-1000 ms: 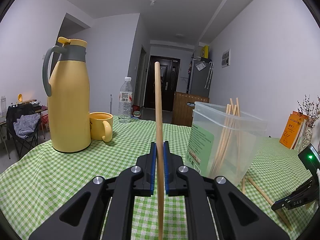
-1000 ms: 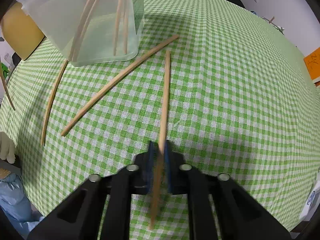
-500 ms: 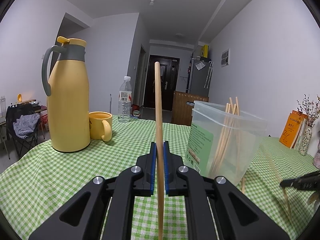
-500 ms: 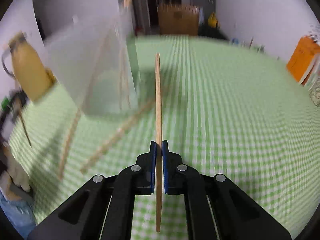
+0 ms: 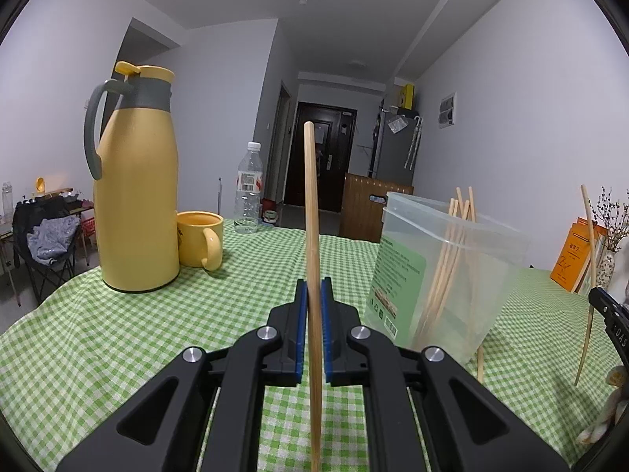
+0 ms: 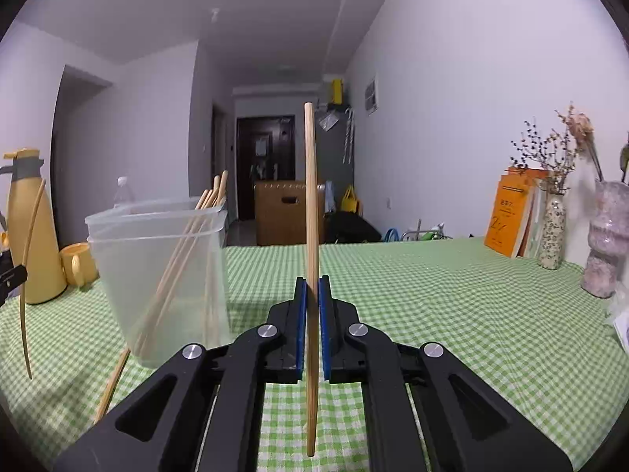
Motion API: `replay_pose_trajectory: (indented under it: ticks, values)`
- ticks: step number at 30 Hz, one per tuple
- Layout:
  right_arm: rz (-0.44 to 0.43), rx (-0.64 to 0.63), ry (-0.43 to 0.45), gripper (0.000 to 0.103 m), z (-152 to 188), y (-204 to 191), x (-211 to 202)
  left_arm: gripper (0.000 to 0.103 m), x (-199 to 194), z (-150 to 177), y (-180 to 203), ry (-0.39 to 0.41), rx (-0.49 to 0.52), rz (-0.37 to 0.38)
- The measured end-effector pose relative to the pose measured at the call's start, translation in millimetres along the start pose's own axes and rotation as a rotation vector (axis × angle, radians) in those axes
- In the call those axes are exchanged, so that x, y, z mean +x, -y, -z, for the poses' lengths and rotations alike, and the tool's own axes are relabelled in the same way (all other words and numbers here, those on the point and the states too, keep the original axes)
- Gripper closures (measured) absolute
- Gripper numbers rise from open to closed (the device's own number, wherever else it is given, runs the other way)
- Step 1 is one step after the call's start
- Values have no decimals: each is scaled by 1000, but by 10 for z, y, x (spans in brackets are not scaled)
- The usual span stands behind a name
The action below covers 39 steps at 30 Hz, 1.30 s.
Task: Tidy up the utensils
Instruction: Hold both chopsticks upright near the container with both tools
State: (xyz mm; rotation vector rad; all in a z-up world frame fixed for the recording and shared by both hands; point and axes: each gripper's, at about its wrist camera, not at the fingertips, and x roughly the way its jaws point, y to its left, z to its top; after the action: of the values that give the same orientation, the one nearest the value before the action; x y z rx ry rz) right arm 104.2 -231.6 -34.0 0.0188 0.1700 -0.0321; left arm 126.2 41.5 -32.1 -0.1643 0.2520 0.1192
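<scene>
My left gripper is shut on a wooden chopstick that stands upright between its blue pads. To its right a clear plastic container holds several chopsticks leaning inside. My right gripper is shut on another upright chopstick, with the same container to its left. In the left wrist view the right gripper's chopstick shows at the far right edge. In the right wrist view the left gripper's chopstick shows at the far left. A loose chopstick lies on the green checked tablecloth by the container.
A tall yellow thermos jug and a yellow mug stand at the left, a water bottle behind them. At the right stand orange books, a vase of dried flowers and a pink vase.
My right gripper lifted its chopstick off the cloth and swung from pointing down at the table to nearly level, so the chopstick now stands upright. The left gripper stayed still.
</scene>
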Motion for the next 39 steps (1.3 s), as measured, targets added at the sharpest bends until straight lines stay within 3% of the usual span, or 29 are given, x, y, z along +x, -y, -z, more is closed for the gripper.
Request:
replay_pose_trajectory:
  ticks: [6,15,25,39]
  values:
    - [-8,-14,58,97,18,-85,-133,99,-1,2,-4,4,1,-16]
    - [-64,3,43,97,-28,-83,-128,99,2,8,16,8,16,-41]
    - [-72,0,61,97,-25,-87,-175,99,-7,-27,136,-6,48,-30]
    - [-112,3,80,97,-71,-87,-241,99,-312,-380,404,73,73,26]
